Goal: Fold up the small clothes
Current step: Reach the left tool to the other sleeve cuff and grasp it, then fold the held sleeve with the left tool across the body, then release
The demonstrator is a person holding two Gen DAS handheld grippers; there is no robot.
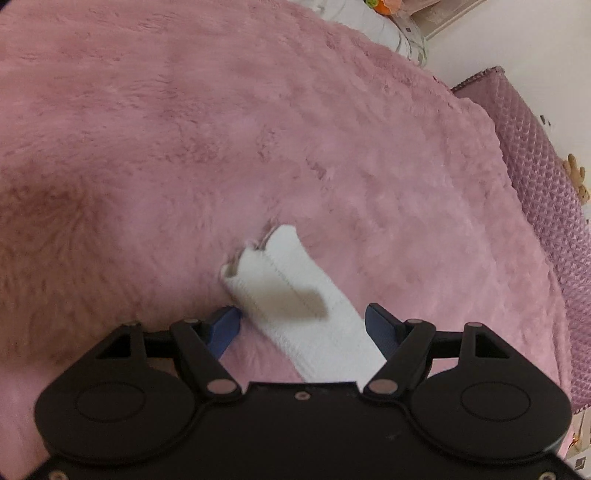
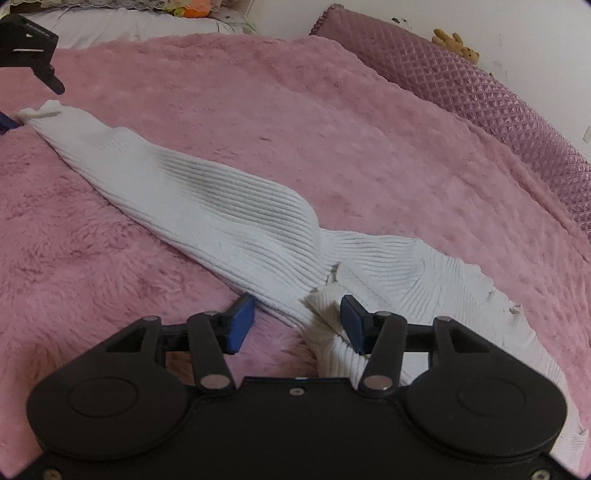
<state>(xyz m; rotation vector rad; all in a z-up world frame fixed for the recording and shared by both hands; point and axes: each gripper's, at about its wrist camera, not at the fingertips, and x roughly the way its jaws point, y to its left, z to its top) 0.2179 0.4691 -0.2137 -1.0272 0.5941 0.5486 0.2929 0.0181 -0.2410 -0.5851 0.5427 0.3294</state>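
No text, label, brand or number can be read anywhere in either view. The only trace of lettering is a faint pale line of marks on the black body of the left gripper (image 2: 27,35), at the top left corner of the right wrist view, and it is too small and blurred to make out.
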